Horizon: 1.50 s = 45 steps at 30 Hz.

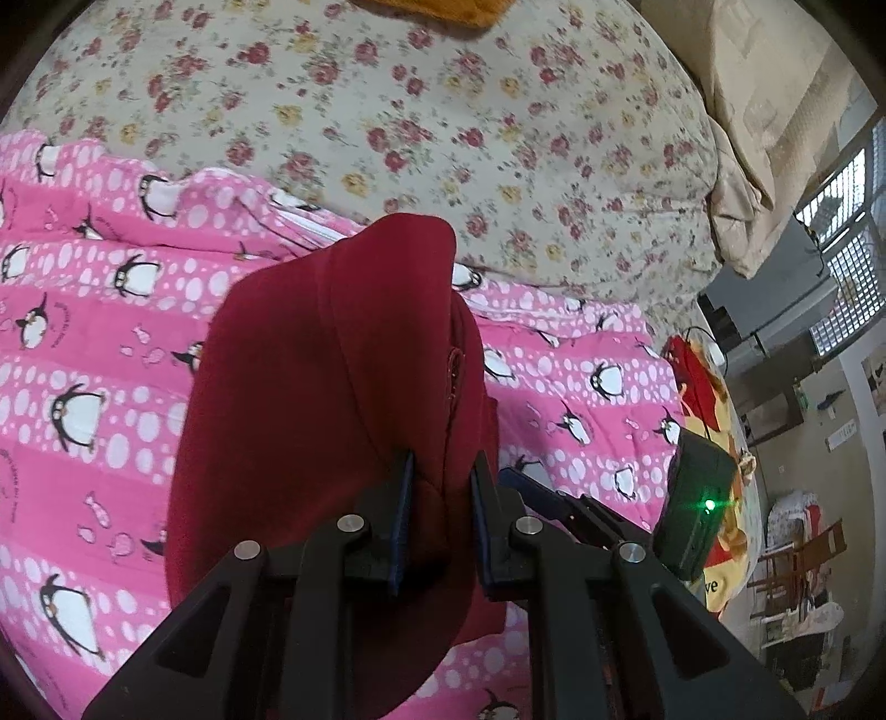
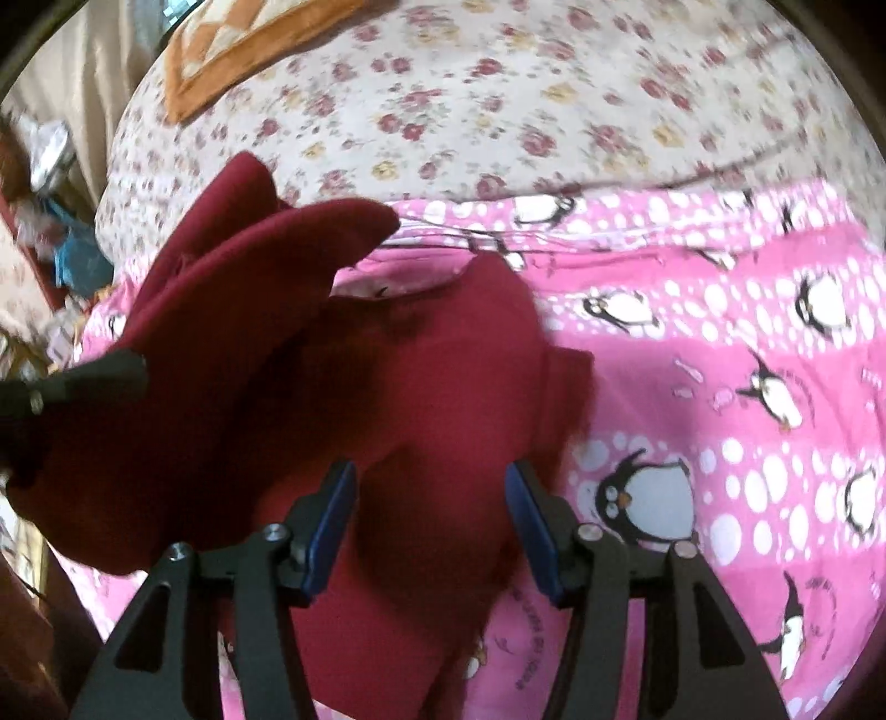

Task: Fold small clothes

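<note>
A dark red small garment (image 1: pixel 321 387) hangs bunched over the pink penguin blanket (image 1: pixel 72 310). My left gripper (image 1: pixel 442 471) is shut on a fold of the garment and holds it up. In the right wrist view the same red garment (image 2: pixel 387 399) spreads below and to the left. My right gripper (image 2: pixel 431 482) is open, its blue pads on either side of the cloth without pinching it. The left gripper's black finger (image 2: pixel 83 382) shows at the left edge, with cloth draped from it.
The pink blanket (image 2: pixel 720 387) lies on a floral bedsheet (image 1: pixel 443 111). An orange cloth (image 2: pixel 232 50) lies at the far side of the bed. A black device with a green light (image 1: pixel 698 504) and a red-yellow item (image 1: pixel 698 382) sit at the bed's right edge.
</note>
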Each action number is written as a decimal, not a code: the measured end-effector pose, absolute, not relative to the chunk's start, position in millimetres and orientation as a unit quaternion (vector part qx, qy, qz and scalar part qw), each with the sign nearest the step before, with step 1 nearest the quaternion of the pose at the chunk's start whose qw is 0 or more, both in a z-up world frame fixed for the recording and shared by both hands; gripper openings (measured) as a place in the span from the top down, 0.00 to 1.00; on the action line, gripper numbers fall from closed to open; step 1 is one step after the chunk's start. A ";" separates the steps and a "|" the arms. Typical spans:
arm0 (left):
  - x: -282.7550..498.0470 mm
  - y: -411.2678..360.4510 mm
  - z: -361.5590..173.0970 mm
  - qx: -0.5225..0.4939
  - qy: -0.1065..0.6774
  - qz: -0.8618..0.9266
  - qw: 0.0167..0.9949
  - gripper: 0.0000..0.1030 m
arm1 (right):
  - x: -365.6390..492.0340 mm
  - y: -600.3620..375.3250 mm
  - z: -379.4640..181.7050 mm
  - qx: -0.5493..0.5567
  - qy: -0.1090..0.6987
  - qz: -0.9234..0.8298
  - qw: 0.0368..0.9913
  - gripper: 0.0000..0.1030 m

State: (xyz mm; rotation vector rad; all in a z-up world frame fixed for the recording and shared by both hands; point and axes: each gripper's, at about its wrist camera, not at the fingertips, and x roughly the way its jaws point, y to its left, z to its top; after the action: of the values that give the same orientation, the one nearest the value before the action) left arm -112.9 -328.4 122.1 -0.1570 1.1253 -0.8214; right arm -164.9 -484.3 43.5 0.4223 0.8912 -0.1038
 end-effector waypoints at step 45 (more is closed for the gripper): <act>-138.1 -259.4 70.3 -0.060 0.545 -0.354 0.758 0.79 | -148.1 -494.9 37.8 0.333 0.425 0.007 0.842 0.26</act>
State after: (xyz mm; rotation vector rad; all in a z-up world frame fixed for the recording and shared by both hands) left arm -138.1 -259.4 70.3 -0.1311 1.1873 -0.7723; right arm -148.1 -494.9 37.8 0.7043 0.8977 0.0147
